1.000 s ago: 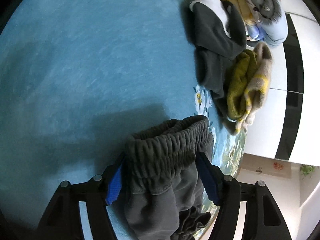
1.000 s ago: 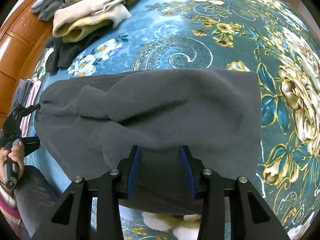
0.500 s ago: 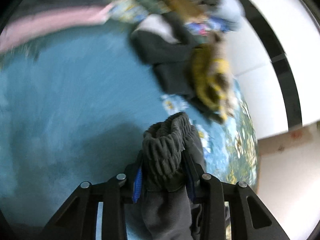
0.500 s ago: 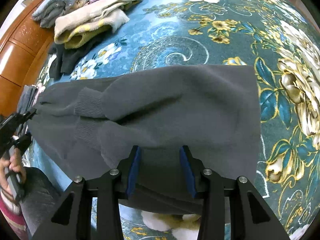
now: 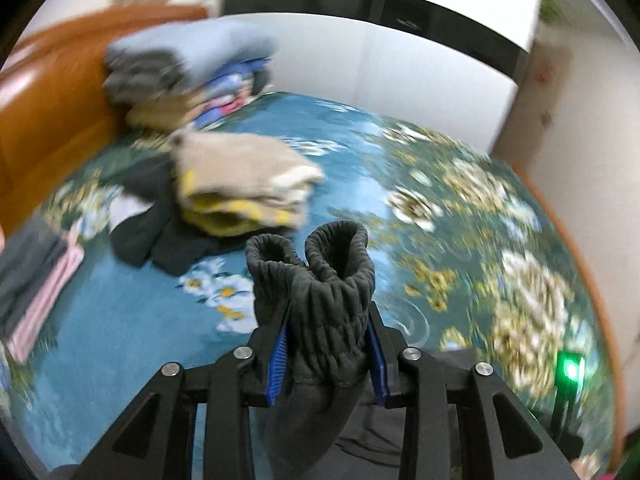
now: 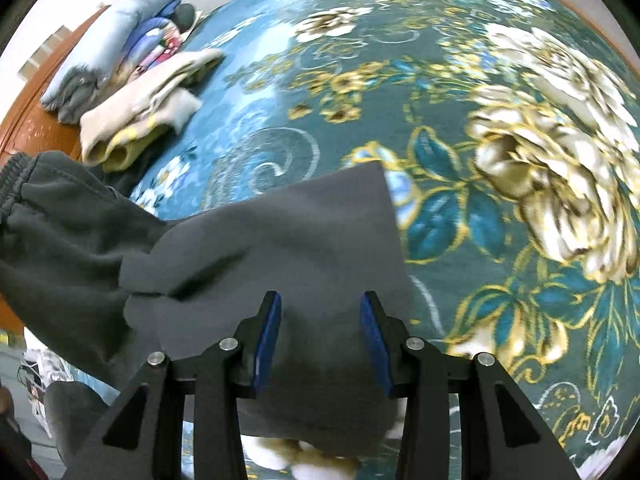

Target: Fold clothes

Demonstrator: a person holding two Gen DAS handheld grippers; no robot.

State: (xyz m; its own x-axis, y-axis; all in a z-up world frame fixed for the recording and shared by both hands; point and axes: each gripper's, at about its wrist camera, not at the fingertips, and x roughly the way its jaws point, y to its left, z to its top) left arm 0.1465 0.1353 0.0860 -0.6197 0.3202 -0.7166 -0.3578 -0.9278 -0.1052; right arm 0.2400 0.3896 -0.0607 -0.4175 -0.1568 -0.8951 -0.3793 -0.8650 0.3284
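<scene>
Dark grey sweatpants point(image 6: 280, 240) lie partly folded on the floral teal bedspread point(image 6: 500, 240). My left gripper point(image 5: 329, 322) is shut on their bunched elastic waistband point(image 5: 320, 276) and holds it up above the bed; that lifted end shows at the left of the right wrist view point(image 6: 48, 208). My right gripper point(image 6: 320, 308) is over the other end of the pants, its blue pads straddling the cloth with a gap between them. Whether it pinches the fabric is hidden.
A folded beige and yellow sweater point(image 5: 244, 184) lies on a dark garment point(image 5: 160, 236). A pile of folded clothes point(image 5: 180, 68) rests against the wooden headboard point(image 5: 48, 112). Pink and grey folded items point(image 5: 36, 288) lie at the left.
My left gripper closed on the waistband, lifted it and swung toward the right. The pants' left end rose off the bed. My right gripper stayed over the other end.
</scene>
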